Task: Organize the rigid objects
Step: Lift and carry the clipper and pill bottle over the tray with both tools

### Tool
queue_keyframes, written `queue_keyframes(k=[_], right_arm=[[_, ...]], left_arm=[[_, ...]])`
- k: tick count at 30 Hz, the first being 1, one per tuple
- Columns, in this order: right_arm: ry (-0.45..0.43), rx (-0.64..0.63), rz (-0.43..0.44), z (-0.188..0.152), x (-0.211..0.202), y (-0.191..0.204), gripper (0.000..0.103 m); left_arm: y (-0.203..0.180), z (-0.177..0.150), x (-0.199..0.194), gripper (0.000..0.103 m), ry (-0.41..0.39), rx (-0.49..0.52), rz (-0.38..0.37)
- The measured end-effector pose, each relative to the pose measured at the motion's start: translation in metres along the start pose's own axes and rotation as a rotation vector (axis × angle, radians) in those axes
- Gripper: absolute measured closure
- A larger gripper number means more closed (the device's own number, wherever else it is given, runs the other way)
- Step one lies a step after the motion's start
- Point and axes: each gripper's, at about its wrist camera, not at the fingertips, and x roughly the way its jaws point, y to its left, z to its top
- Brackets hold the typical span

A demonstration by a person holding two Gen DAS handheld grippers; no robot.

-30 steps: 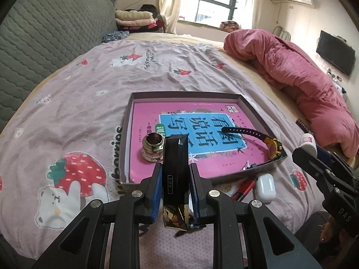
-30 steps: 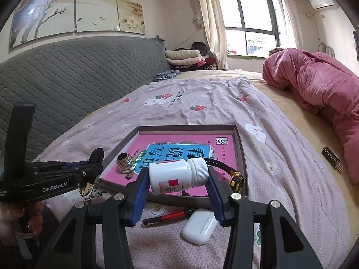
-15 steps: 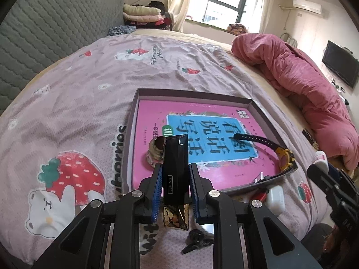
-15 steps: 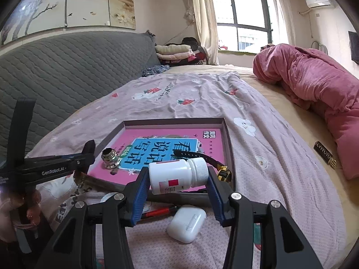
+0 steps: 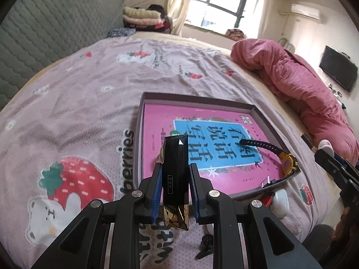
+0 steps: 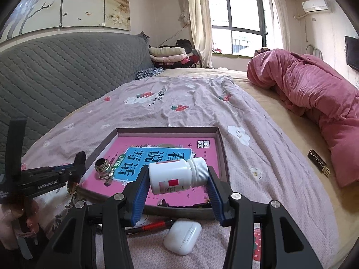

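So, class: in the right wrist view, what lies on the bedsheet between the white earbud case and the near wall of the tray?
A red and black pen lies on the sheet between the white earbud case and the tray's near wall, seen in the right wrist view.

Shallow tray [image 5: 197, 97], low rim all round. Open floor: far half and centre of the pink book [image 5: 202, 121]. Obstructions inside: metal fitting [image 6: 103, 170] at near-left; watch [image 5: 288, 160] with strap along right side into near-right corner. Outside near rim: earbud case [image 6: 182, 236] and red pen [image 6: 154, 225] on bedsheet [image 5: 78, 103]. Left of tray: sheet unobstructed.
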Motion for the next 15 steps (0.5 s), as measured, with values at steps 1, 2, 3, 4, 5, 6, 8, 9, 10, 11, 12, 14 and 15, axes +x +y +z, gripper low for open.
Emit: queue_keyframes(k=[1,2,3,4,5,6,8,9,10,11,12,14,15], right_arm=[[0.0,-0.003,-0.007,0.0,0.0,-0.001,0.054],[0.001,-0.004,-0.011,0.0,0.0,-0.001,0.054],[0.005,-0.005,-0.015,0.0,0.001,-0.001,0.054],[0.009,-0.005,-0.02,0.0,0.002,-0.001,0.054],[0.011,-0.004,-0.021,0.0,0.003,-0.001,0.054],[0.014,-0.001,-0.023,0.001,0.004,-0.002,0.054],[0.016,-0.003,-0.026,0.003,0.005,-0.001,0.054],[0.016,-0.009,-0.031,0.005,0.006,0.0,0.054],[0.016,-0.013,-0.034,0.007,0.006,0.001,0.054],[0.015,-0.017,-0.039,0.008,0.007,0.002,0.054],[0.016,-0.019,-0.042,0.009,0.008,0.002,0.054],[0.022,-0.017,-0.046,0.011,0.011,0.003,0.054],[0.024,-0.014,-0.049,0.011,0.013,0.003,0.054]], left_arm=[[0.0,0.0,0.001,0.08,-0.001,0.003,-0.003],[0.0,0.001,0.002,0.08,-0.005,0.0,-0.016],[0.001,0.002,0.003,0.08,-0.006,-0.003,-0.028],[0.0,0.003,0.004,0.08,-0.007,-0.001,-0.029],[-0.001,0.003,0.005,0.08,-0.008,0.005,-0.025],[-0.001,0.003,0.006,0.08,-0.009,0.01,-0.026],[0.0,0.002,0.008,0.08,-0.002,0.002,-0.043],[0.0,0.002,0.009,0.08,0.003,-0.003,-0.051],[0.001,0.001,0.01,0.08,0.006,-0.004,-0.053],[0.0,0.001,0.011,0.08,0.008,-0.005,-0.056],[0.001,0.001,0.012,0.08,0.011,-0.008,-0.065],[0.0,0.0,0.014,0.08,0.011,-0.003,-0.069],[0.0,0.0,0.013,0.08,0.009,0.001,-0.072]])
